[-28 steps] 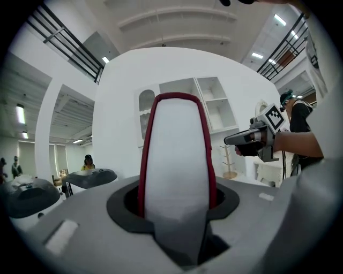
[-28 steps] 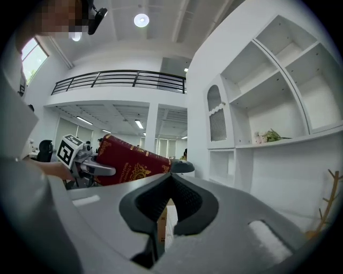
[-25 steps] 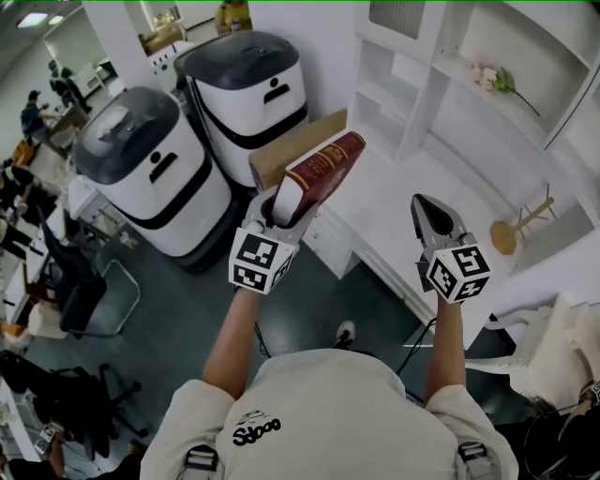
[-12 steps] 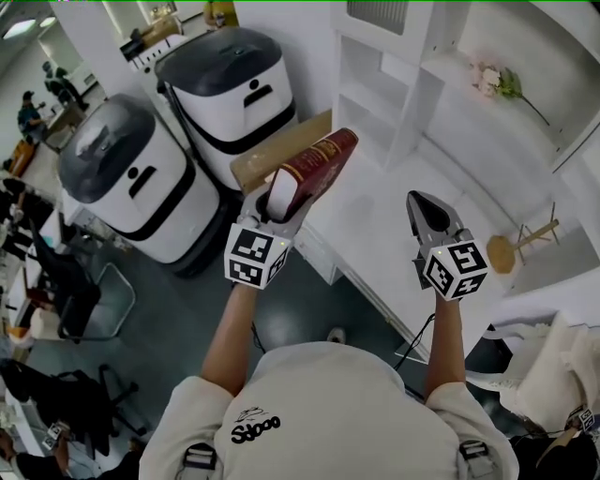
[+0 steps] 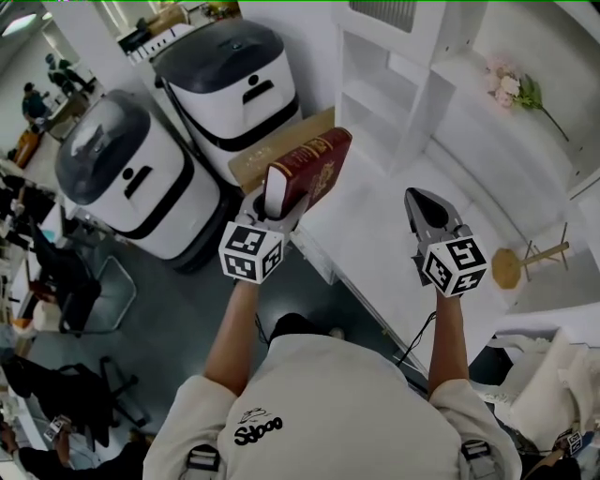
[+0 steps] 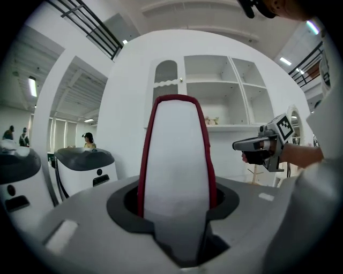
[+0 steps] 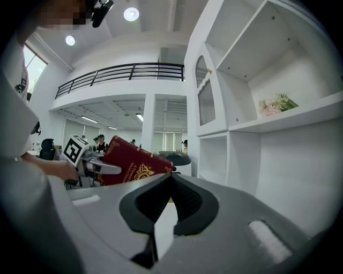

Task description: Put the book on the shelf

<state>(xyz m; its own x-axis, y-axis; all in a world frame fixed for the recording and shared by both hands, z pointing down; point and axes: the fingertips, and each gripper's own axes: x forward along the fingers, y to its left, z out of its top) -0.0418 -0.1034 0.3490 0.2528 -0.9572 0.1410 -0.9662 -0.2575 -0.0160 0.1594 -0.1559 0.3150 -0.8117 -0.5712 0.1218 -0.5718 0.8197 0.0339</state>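
**The room around you**

You face a white built-in shelf unit (image 5: 403,89) set against a white wall, with open compartments rising above a white desk (image 5: 375,220). Pale pink flowers (image 5: 511,86) lie on one shelf, and a small wooden stand (image 5: 525,262) sits further to your right. On your left, two white rounded machines with dark grey tops (image 5: 131,183) stand side by side on the dark floor (image 5: 187,319), with black office chairs (image 5: 70,295) beyond them. Overhead, round ceiling lights (image 7: 131,14) shine above a black-railed mezzanine (image 7: 123,72).
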